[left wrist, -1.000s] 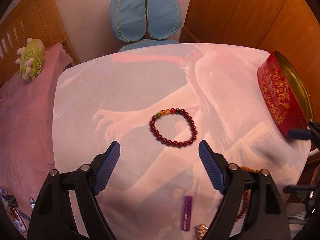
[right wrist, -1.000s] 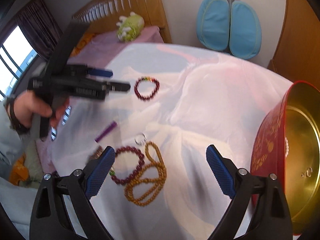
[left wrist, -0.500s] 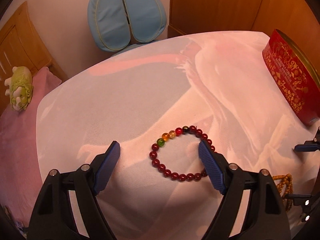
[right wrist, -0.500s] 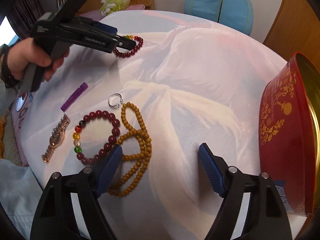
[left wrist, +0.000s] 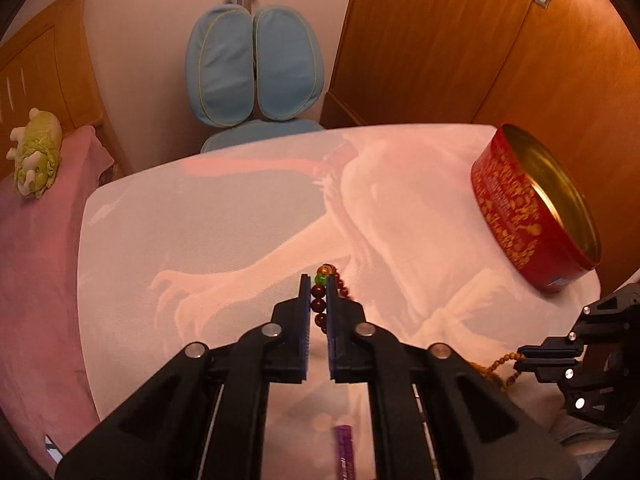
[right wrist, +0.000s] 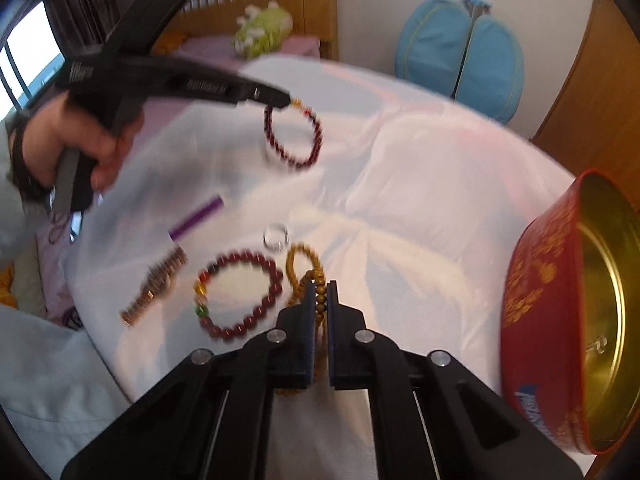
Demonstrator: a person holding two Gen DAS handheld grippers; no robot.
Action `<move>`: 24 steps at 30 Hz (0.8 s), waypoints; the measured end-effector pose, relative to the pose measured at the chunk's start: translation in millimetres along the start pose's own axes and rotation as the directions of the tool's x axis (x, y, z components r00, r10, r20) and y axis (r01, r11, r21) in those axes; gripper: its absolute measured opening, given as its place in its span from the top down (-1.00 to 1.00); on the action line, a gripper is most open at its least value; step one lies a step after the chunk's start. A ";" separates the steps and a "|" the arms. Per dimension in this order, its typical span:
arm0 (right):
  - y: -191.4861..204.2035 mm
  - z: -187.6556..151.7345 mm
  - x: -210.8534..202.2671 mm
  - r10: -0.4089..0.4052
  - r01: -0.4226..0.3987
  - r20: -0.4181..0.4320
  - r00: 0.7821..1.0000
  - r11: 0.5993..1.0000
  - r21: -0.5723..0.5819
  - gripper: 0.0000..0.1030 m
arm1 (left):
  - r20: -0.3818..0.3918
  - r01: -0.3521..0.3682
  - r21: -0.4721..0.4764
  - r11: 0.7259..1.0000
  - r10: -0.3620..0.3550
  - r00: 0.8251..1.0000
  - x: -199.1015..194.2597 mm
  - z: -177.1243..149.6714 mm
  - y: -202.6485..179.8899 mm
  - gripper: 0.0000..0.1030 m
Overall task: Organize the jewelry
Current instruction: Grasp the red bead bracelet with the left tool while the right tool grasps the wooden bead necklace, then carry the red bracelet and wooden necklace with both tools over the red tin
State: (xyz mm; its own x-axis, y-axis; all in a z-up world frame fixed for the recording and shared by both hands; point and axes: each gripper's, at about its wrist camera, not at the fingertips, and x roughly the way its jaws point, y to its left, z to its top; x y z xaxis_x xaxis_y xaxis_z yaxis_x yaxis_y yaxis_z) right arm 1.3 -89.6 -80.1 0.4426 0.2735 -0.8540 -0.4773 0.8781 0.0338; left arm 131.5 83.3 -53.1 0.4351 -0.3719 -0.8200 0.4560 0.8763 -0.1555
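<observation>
My left gripper (left wrist: pixel 319 286) is shut on a dark red bead bracelet (left wrist: pixel 319 303) with green and amber beads. In the right wrist view the left gripper (right wrist: pixel 286 101) holds that bracelet (right wrist: pixel 294 140) hanging just above the white cloth. My right gripper (right wrist: pixel 320 286) is shut on a tan wooden bead strand (right wrist: pixel 308 264) lying on the cloth; it also shows in the left wrist view (left wrist: pixel 538 354). An open red and gold tin (right wrist: pixel 560 312) stands at the right, also in the left wrist view (left wrist: pixel 520 216).
On the cloth lie a second dark red bracelet (right wrist: pixel 240 294), a silver ring (right wrist: pixel 276 236), a purple tube (right wrist: pixel 196 218) and a rose-gold watch (right wrist: pixel 156 286). A blue chair (left wrist: pixel 254 80) stands beyond the table's far edge. A bed with a green plush (left wrist: pixel 34 152) is at left.
Both grippers went from open to shut. The left closed on the dark red bracelet and lifted it. The right moved onto the tan bead strand and closed on it.
</observation>
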 end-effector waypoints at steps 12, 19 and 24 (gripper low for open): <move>-50.7 12.4 -126.5 -0.022 -0.006 0.330 0.944 0.997 0.083 0.88 | 0.163 0.016 0.027 1.000 -0.020 0.986 -86.0 38.4 -69.5 0.86; -80.6 18.6 -209.5 -0.103 0.065 0.501 0.859 0.994 0.093 0.88 | 0.224 0.002 0.090 0.996 -0.022 0.974 -111.2 72.0 -114.1 0.86; -108.6 24.4 -259.5 -0.194 0.139 0.578 0.793 0.981 0.138 0.88 | 0.253 0.064 0.134 0.989 -0.096 0.963 -120.8 99.6 -145.4 0.86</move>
State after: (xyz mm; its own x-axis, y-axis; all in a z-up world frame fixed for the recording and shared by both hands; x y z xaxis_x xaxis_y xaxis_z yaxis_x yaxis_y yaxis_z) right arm -43.2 -246.3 150.5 0.8821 0.2735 -0.3836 -0.3018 0.9533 -0.0143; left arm 90.0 -29.7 123.4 0.5714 -0.5200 -0.6348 0.5826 0.8019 -0.1324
